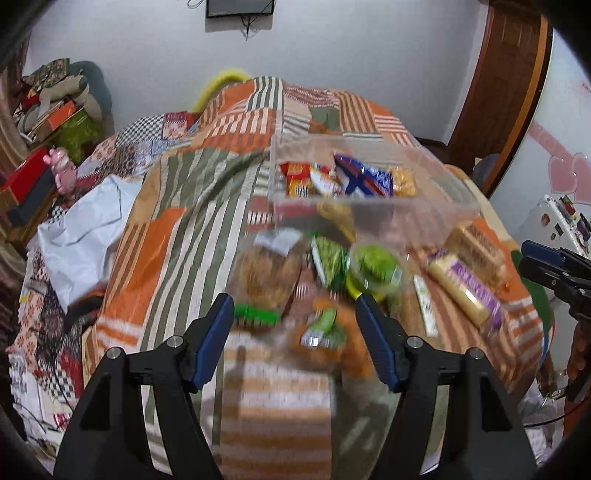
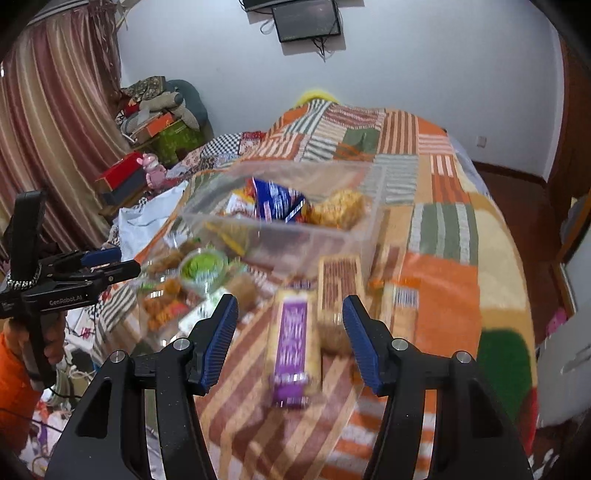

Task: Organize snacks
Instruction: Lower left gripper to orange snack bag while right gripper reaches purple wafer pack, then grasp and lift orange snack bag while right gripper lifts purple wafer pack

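My left claw (image 1: 293, 328) is spread with nothing between its pads, hanging over a blurred scatter of loose snacks: a bag of brownish biscuits (image 1: 267, 271), a green packet (image 1: 327, 260), a round tub with a green lid (image 1: 375, 267) and a small green-and-orange sachet (image 1: 323, 326) right under the tips. My right claw (image 2: 288, 334) is spread too, empty, and lined up over the long yellow bar with the purple label (image 2: 291, 341), which lies flat on the bedspread; just beside it sits a brown striped biscuit pack (image 2: 340, 284). Neither claw touches anything yet, as far as I can tell through the blur. Further out stands the clear plastic bin (image 2: 362, 236), and it already holds a few things: a blue packet (image 2: 275, 201), a yellow crunchy-looking bag (image 2: 338, 208), some red and orange wrappers (image 1: 299, 179). So I judge we're partway in, a handful sorted, and at least six or seven pieces left outside the bin. Everything rests on a bed covered by an orange, green and cream patchwork spread (image 2: 443, 229), soft and uneven, so packets may slide. Beyond that, a white sheet (image 1: 85, 229) bunched at the left edge, a heap of boxes and cushions (image 2: 159, 114) in the corner, striped curtains (image 2: 51, 129), a dark screen on the white wall (image 2: 306, 18), and a wooden door (image 1: 506, 81) to the right.
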